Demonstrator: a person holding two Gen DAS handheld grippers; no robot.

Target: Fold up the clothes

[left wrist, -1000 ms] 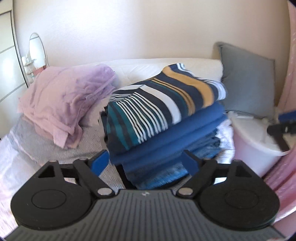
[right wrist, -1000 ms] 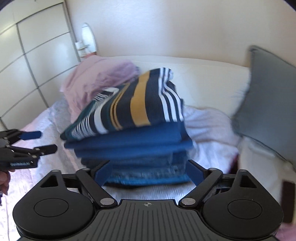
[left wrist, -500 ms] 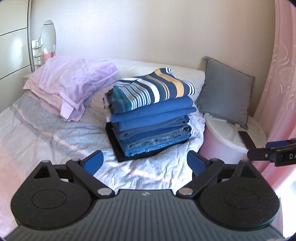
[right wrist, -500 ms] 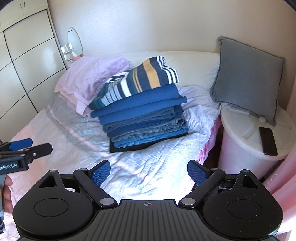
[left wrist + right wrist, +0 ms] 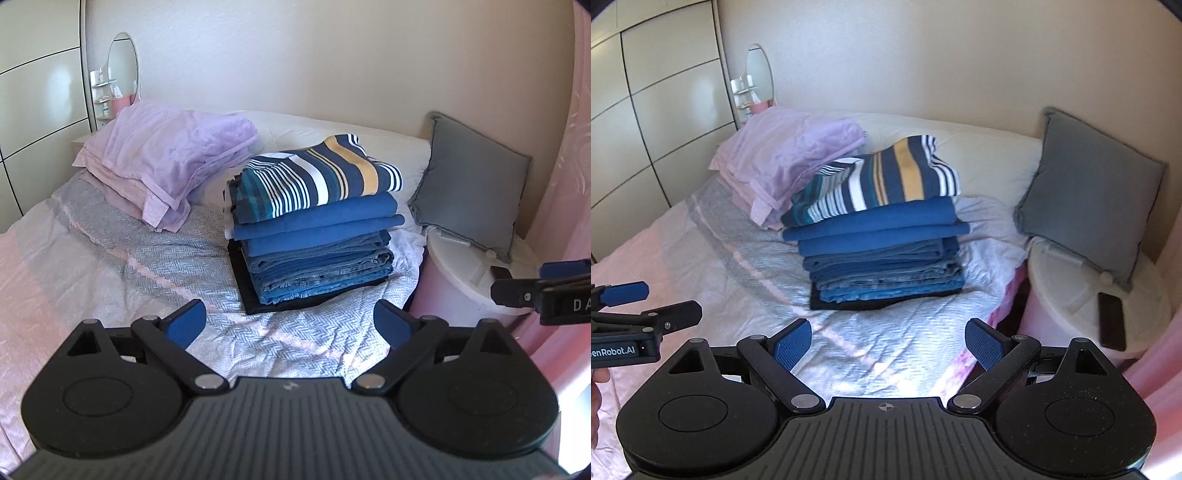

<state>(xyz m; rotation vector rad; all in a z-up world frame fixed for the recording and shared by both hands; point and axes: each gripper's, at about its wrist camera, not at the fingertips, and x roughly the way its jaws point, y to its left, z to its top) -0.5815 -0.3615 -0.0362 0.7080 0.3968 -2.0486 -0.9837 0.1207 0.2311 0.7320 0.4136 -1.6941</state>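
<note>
The left gripper (image 5: 288,325) and the right gripper (image 5: 886,345) both hung with jaws wide and empty above the bed (image 5: 110,266), near the folded stack (image 5: 314,225), while only the right view showed the whole phone (image 5: 1112,320).

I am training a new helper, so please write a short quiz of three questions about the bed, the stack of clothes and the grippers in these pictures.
1. True or false: the striped garment lies on top of the folded stack.
2. Which lies on the white round table: A a phone, B a cup, C a book?
3. Fill in: both the left gripper and the right gripper are ____ and hold nothing.

Key: 1 true; 2 A, the phone; 3 open.
</note>
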